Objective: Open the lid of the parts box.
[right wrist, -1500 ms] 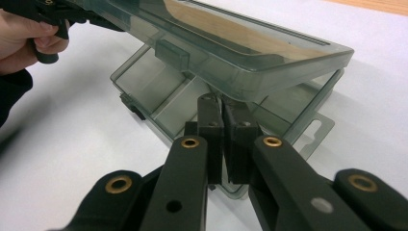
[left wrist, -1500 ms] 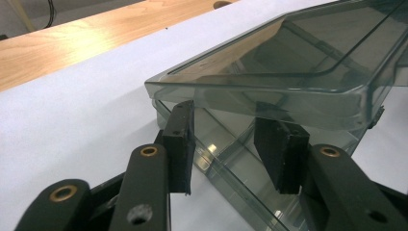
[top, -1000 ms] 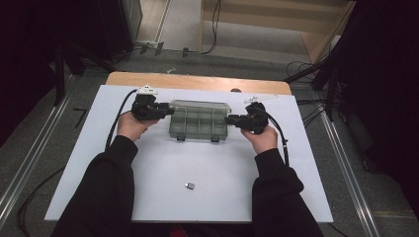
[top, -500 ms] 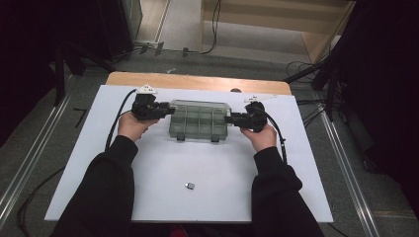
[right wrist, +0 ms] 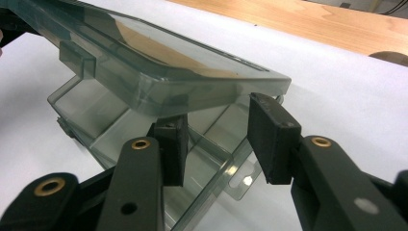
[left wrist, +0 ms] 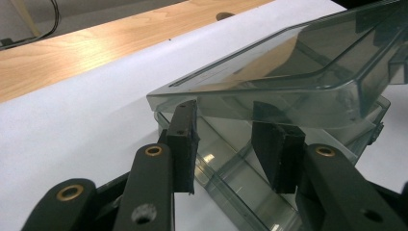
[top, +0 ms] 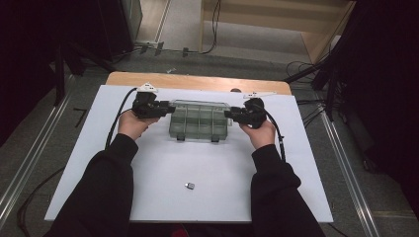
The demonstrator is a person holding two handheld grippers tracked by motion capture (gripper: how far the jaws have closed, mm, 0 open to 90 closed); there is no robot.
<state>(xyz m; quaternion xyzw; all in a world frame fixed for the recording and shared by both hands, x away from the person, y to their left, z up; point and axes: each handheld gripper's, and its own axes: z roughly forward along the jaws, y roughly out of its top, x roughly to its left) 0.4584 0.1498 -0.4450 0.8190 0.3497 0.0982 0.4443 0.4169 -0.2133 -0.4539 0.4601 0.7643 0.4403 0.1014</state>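
The high view showed a light, stiff, slick plastic box (top: 199,121) on the tabletop (top: 148,163), best held by its end walls, where the left tool (top: 167,108) and right tool (top: 228,114) stood open under its raised lid (left wrist: 308,72).

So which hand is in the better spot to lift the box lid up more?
About even, slightly the right. Both tongs, left and right, sit at opposite ends of the clear box, tips under the raised lid. In the right gripper view the lid edge rests nearer its tips.
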